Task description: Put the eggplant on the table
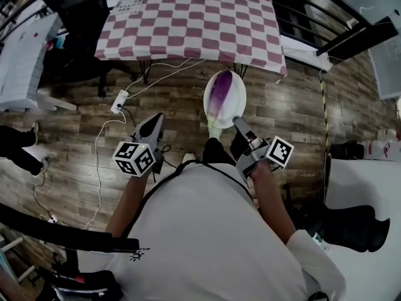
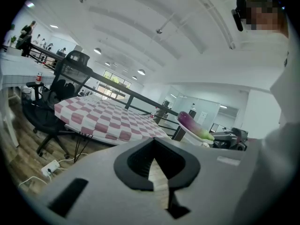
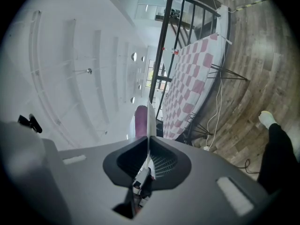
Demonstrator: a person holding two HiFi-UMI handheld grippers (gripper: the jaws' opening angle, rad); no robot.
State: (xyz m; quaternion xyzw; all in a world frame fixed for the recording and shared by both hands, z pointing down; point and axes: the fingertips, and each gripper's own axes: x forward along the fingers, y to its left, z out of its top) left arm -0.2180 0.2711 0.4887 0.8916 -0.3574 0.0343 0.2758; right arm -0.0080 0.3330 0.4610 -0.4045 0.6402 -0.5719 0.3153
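Your right gripper [image 1: 239,123] is clamped on the near rim of a white plate [image 1: 236,91]; in the right gripper view the plate [image 3: 148,118] runs edge-on between the two jaws, which press on it from either side. The eggplant [image 1: 219,95] lies on this plate, purple end toward the table and pale green stem end toward you, and in the right gripper view the eggplant [image 3: 139,122] shows just left of the plate edge. Your left gripper [image 1: 152,126] holds nothing: its jaws are brought together at the tips, and the left gripper view shows only floor through the narrow slot behind them. From that view the eggplant [image 2: 194,125] appears off to the right, well apart from the left gripper. Plate and eggplant hang over the wooden floor [image 1: 169,102], short of the near edge of the table [image 1: 194,17] with its red-and-white checked cloth. A white power strip [image 1: 119,101] lies on the floor to the left
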